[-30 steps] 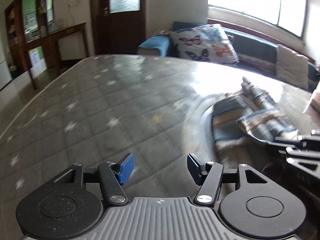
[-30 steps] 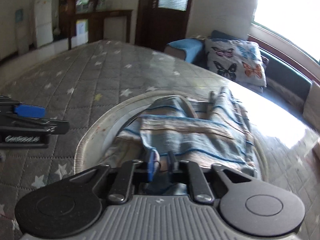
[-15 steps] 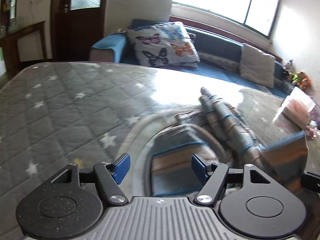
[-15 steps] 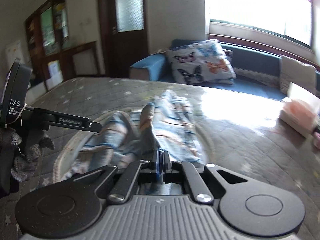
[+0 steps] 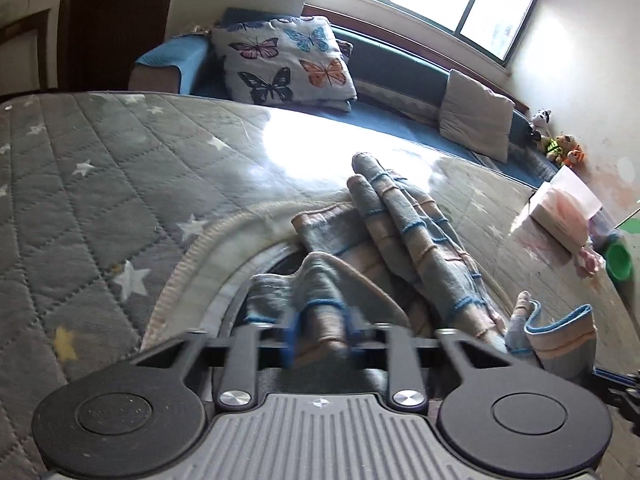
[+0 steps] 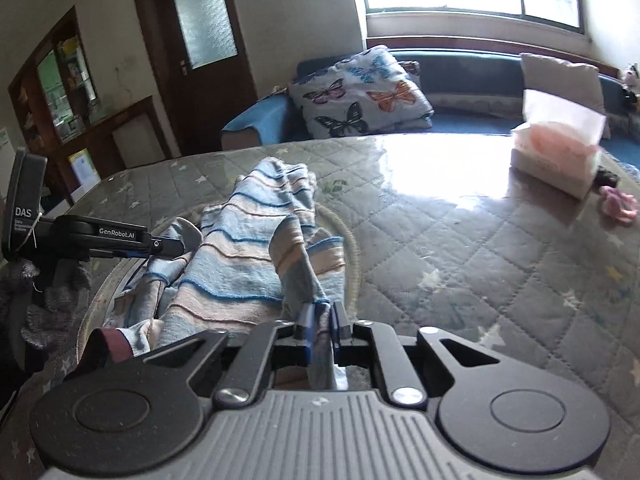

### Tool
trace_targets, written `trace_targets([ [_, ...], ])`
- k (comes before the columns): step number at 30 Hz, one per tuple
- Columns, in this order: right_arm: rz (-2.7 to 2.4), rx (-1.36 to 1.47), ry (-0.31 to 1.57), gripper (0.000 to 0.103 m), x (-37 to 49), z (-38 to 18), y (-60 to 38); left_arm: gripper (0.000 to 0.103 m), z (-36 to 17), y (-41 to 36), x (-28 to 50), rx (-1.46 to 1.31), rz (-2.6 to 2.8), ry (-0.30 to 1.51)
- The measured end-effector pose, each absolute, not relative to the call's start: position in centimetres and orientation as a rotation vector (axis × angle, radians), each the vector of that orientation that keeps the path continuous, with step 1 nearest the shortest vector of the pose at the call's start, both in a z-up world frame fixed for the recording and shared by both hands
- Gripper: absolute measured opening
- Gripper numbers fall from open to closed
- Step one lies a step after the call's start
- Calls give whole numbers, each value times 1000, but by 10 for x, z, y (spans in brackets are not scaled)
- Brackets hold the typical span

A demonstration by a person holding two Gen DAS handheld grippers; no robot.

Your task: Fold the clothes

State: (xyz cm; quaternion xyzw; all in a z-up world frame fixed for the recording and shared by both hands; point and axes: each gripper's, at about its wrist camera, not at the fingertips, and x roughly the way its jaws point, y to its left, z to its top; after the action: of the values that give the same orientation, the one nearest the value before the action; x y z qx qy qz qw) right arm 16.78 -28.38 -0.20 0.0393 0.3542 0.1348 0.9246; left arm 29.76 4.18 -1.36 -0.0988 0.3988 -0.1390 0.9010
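A blue and beige striped garment [image 5: 420,240] [image 6: 240,264] lies crumpled on a round pale mat [image 5: 208,240] on the quilted grey star-patterned tabletop [image 6: 480,260]. My left gripper [image 5: 320,334] is low over the garment's near end; its jaws are closing on a raised fold, and the blurred pads touch it on both sides. From the right wrist view the left gripper [image 6: 176,246] shows at the left, its tip in the cloth. My right gripper [image 6: 323,322] pinches a lifted strip of the garment; its jaws are opening slightly with the cloth still between them.
A tissue box [image 6: 556,160] [image 5: 560,216] stands on the table's far right, with a pink thing [image 6: 618,204] and a green cup [image 5: 618,260] near it. A blue sofa with a butterfly pillow [image 6: 360,96] runs behind the table. A grey-gloved hand [image 6: 52,280] holds the left gripper.
The left gripper swung from bare tabletop over the garment and shut its wide jaws on a fold. The right gripper rolled and shifted with its strip of cloth, pads parting a little.
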Motion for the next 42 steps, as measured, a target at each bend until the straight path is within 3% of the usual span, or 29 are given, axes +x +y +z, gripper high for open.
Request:
trace_targets([
  [4, 263, 41, 731, 26, 178, -10, -277, 5, 1, 47, 284, -198, -261, 774],
  [6, 261, 22, 730, 23, 180, -12, -274, 4, 11, 53, 276, -201, -243, 747],
  [7, 258, 17, 729, 9, 180, -12, -273, 4, 16, 57, 271, -200, -227, 735],
  [8, 252, 20, 726, 4, 179, -11, -274, 4, 20, 61, 266, -199, -210, 723],
  [21, 66, 113, 632, 2, 113, 20, -342, 4, 51, 146, 164, -248, 93, 688],
  [31, 1, 112, 693, 3, 28, 16, -380, 5, 30, 183, 83, -216, 245, 859],
  [33, 15, 108, 741, 6, 18, 11, -385, 11, 30, 188, 78, -202, 242, 870],
  [35, 11, 83, 768, 17, 11, 10, -387, 17, 32, 192, 73, -187, 238, 875],
  [38, 2, 52, 762, 18, 4, 21, -391, 29, 46, 189, 72, -149, 233, 834],
  [42, 29, 15, 735, 18, 17, 39, -389, 31, 60, 180, 91, -107, 201, 796],
])
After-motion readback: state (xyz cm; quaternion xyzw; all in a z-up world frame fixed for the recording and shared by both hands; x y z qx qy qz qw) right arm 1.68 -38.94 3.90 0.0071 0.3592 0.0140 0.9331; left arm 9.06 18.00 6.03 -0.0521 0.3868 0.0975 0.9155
